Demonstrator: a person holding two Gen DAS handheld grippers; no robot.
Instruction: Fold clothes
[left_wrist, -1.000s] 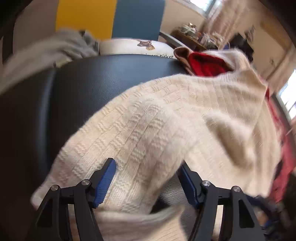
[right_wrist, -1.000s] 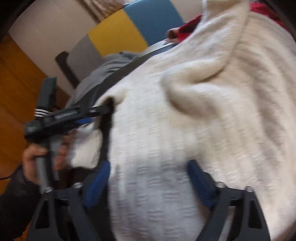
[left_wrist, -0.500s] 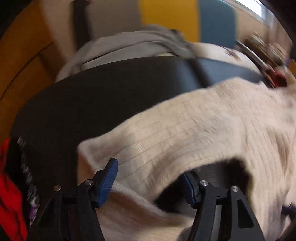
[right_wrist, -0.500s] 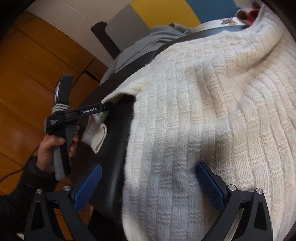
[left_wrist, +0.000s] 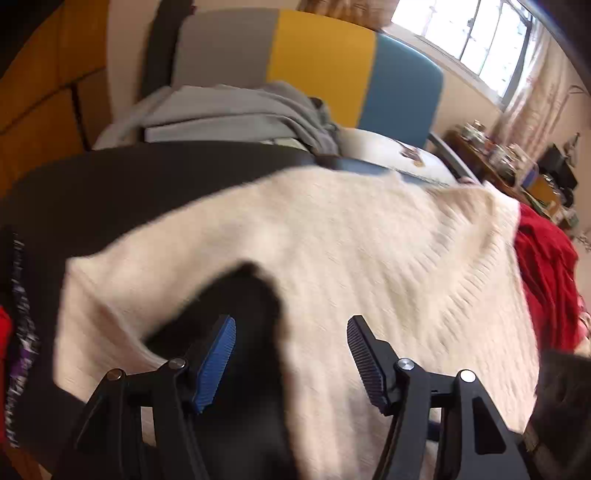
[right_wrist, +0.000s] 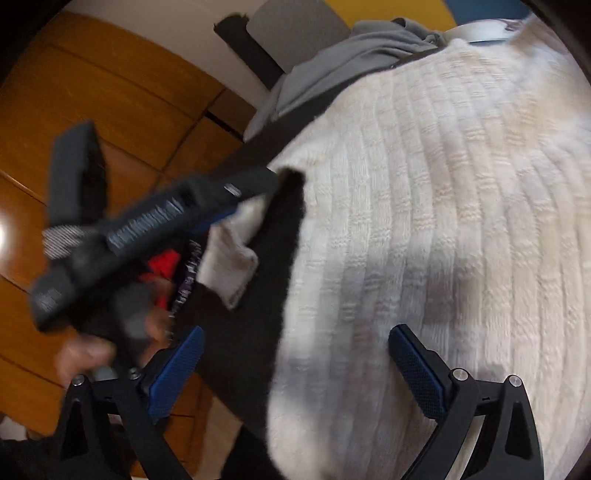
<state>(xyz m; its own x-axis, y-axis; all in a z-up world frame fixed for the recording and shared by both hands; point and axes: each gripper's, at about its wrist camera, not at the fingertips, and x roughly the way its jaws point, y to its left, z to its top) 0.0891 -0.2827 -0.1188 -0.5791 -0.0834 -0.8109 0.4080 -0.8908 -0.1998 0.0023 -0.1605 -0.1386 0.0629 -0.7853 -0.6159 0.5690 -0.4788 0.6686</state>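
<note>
A cream knit sweater (left_wrist: 351, 258) lies spread over a black padded surface (left_wrist: 110, 192). One sleeve (left_wrist: 122, 291) bends toward the lower left. My left gripper (left_wrist: 291, 350) is open and empty, just above the gap between sleeve and body. In the right wrist view the sweater (right_wrist: 443, 221) fills the right side. My right gripper (right_wrist: 295, 365) is open over the sweater's left edge. The left gripper (right_wrist: 258, 192) shows there, blurred, beside the sleeve cuff (right_wrist: 232, 266).
A grey garment (left_wrist: 240, 110) lies behind the black surface, before a grey, yellow and blue panel (left_wrist: 317, 62). Red clothing (left_wrist: 546, 273) lies at the right. A wooden floor (right_wrist: 110, 110) is at the left. A cluttered table (left_wrist: 517, 162) stands far right.
The left gripper has let go of the sleeve and drawn back. The sweater now lies flatter on the black surface. The right gripper has moved a little leftward.
</note>
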